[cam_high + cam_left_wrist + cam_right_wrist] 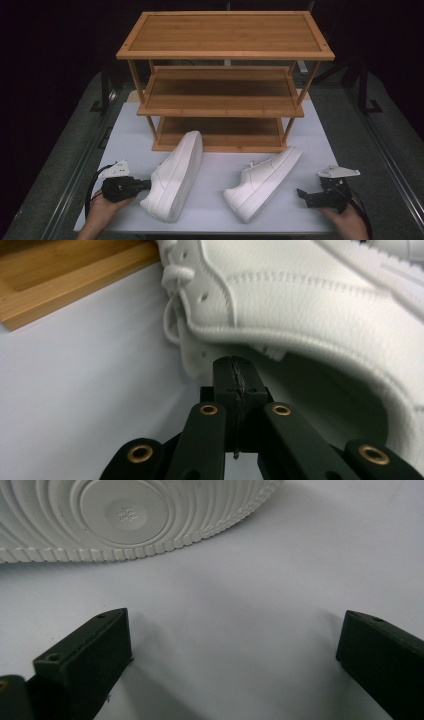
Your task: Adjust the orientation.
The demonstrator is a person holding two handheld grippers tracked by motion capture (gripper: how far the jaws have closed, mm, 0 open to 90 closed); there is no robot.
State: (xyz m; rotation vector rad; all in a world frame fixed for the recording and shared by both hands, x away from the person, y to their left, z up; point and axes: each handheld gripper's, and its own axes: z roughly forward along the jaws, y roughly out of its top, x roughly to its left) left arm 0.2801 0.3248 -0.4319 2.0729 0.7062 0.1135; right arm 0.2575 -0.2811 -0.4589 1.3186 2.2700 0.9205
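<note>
Here the left tool (235,371) is sitting closed, nothing visibly pinched, its tips hiding under the left shoe's (176,172) collar; at three o'clock, the right tool (235,650) is gaping empty.

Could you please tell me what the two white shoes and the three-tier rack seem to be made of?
Left shoe: probably smooth white leather or imitation, stitched seams. Right shoe: ridged sole, seemingly rubber. Rack: apparently bamboo or light wood, visible grain, satin finish.

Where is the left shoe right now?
In the high view the left shoe lies on its side on the white table, left of the other shoe and just in front of the rack's bottom shelf, with the left tool at its heel end.
</note>
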